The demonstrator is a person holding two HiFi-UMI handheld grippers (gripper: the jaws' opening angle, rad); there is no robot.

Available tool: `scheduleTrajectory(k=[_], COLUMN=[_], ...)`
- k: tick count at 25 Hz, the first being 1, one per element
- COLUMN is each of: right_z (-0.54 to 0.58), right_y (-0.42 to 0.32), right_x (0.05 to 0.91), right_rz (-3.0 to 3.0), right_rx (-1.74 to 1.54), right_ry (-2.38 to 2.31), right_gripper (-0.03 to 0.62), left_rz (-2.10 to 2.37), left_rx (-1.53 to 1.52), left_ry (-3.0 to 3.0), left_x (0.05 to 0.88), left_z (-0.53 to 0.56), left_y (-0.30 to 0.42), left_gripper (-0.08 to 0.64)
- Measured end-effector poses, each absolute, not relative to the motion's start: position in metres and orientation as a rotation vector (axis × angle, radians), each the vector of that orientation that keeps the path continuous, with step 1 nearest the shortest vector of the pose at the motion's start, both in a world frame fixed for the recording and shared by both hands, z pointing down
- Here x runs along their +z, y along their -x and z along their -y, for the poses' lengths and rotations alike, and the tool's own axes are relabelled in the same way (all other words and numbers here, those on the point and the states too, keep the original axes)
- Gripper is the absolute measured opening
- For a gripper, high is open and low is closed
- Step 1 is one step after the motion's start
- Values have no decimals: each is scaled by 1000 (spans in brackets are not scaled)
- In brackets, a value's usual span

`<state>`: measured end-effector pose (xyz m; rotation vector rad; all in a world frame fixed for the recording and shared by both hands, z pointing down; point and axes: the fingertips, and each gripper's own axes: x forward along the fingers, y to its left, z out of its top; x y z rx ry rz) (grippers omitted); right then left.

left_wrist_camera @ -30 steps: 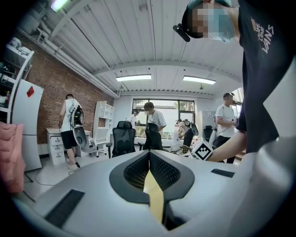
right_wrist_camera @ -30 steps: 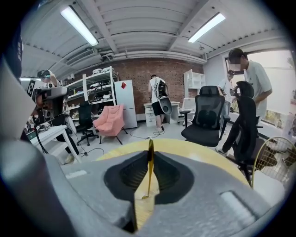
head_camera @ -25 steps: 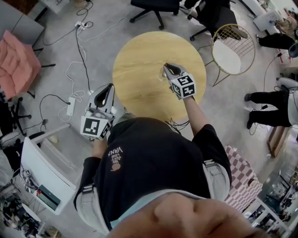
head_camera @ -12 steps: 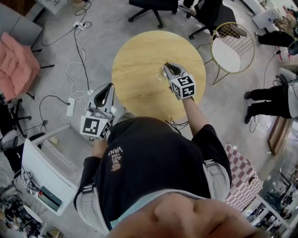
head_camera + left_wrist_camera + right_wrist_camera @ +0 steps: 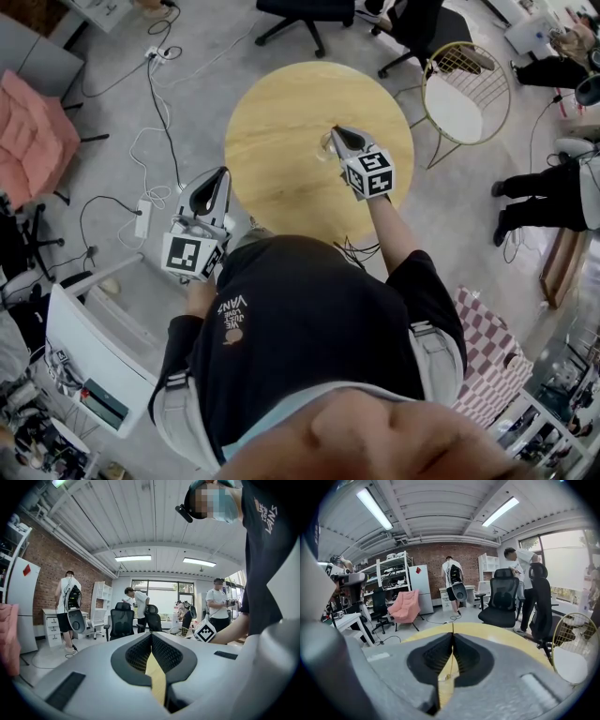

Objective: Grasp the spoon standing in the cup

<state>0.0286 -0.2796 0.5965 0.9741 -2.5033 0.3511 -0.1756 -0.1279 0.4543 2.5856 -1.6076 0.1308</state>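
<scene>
Right gripper view only: the right hand-held gripper (image 5: pixel 452 637) has its jaws pressed together on the thin handle of the spoon (image 5: pixel 452 654).
Head view only: the cup (image 5: pixel 325 145) stands on the round table (image 5: pixel 281 103), at that gripper's tips; the spoon is too thin to see here.
Left hand-held gripper (image 5: pixel 151 637): jaws together, holding nothing.
Pose: right arm reaches over the table; the left gripper hangs beside its edge.

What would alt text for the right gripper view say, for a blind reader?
The right gripper has its jaws closed on a thin upright spoon handle above a round wooden table. A pink armchair and a black office chair stand behind.
</scene>
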Motion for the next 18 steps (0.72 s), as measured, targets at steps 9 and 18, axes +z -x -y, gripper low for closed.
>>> scheduleTrajectory(k=[9,18], right_z=[277,275], right_y=[-27,-34], right_x=[590,570], right_rz=[2508,2532], right_rx=[354,375], right_ry=[-1005,-1063], right_gripper=[3,2], left_rz=[1592,1575], left_rx=[119,106], left_ry=[-2589,-2610], left_x=[456,452], left_z=[124,126], left_y=[182,182], left_gripper=[12,12])
